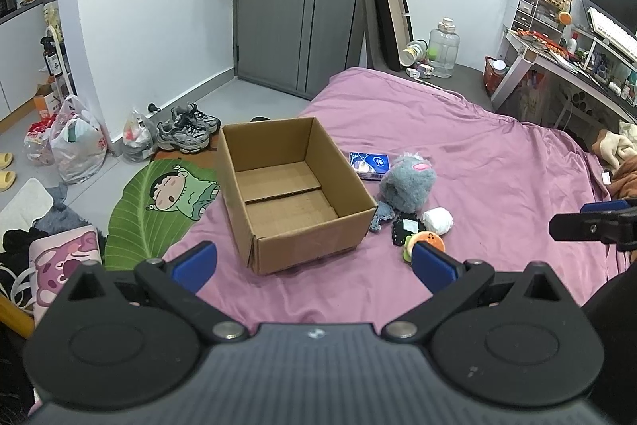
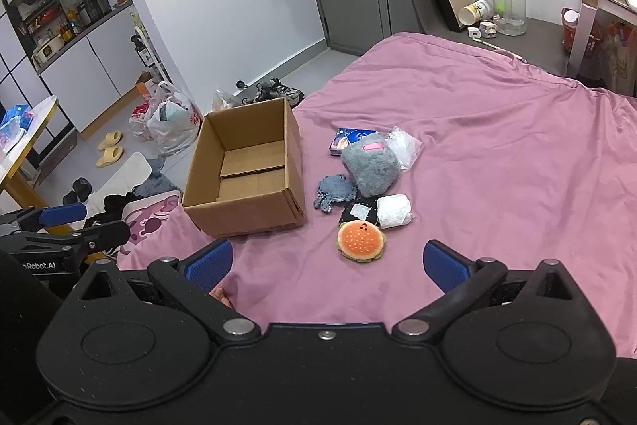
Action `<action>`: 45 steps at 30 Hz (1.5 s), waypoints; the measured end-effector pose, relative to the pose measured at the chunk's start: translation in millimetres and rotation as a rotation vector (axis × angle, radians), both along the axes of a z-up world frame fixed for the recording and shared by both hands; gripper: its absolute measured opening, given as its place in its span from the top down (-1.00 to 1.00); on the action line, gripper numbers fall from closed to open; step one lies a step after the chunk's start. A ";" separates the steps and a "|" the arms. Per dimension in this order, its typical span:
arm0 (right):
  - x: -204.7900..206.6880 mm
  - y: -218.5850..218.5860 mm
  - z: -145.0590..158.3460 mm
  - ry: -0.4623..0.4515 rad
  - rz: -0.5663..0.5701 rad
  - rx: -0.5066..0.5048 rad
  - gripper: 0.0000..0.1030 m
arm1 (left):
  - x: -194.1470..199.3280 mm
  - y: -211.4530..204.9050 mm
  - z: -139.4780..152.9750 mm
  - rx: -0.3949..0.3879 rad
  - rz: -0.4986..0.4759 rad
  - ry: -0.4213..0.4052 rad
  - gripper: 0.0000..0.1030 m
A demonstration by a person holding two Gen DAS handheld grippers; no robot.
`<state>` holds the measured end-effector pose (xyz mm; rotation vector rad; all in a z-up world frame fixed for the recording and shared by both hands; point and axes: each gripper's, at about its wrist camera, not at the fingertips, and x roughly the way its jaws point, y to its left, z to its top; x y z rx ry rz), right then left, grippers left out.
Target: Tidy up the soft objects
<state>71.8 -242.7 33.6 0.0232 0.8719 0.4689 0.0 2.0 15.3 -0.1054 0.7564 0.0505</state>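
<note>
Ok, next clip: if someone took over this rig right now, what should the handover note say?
Left gripper: open, holding nothing, aimed at the cardboard box.
Right gripper: open, holding nothing, facing the toy pile.
Box sits on the pink bedsheet, nothing inside it.
Beside it lie the burger plush, grey plush, white roll, black pouch, denim piece, blue pack and clear bag.
Done: nothing boxed.
Left: every item.
</note>
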 end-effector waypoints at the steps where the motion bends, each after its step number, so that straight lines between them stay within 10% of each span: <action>1: 0.3 0.0 0.1 0.000 -0.001 -0.002 -1.00 | 0.1 0.1 0.1 -0.001 0.000 0.000 -1.00; 45: 5.0 3.0 -14.4 0.005 -0.001 0.011 -1.00 | 13.0 16.4 -15.7 -0.001 0.000 -0.003 -1.00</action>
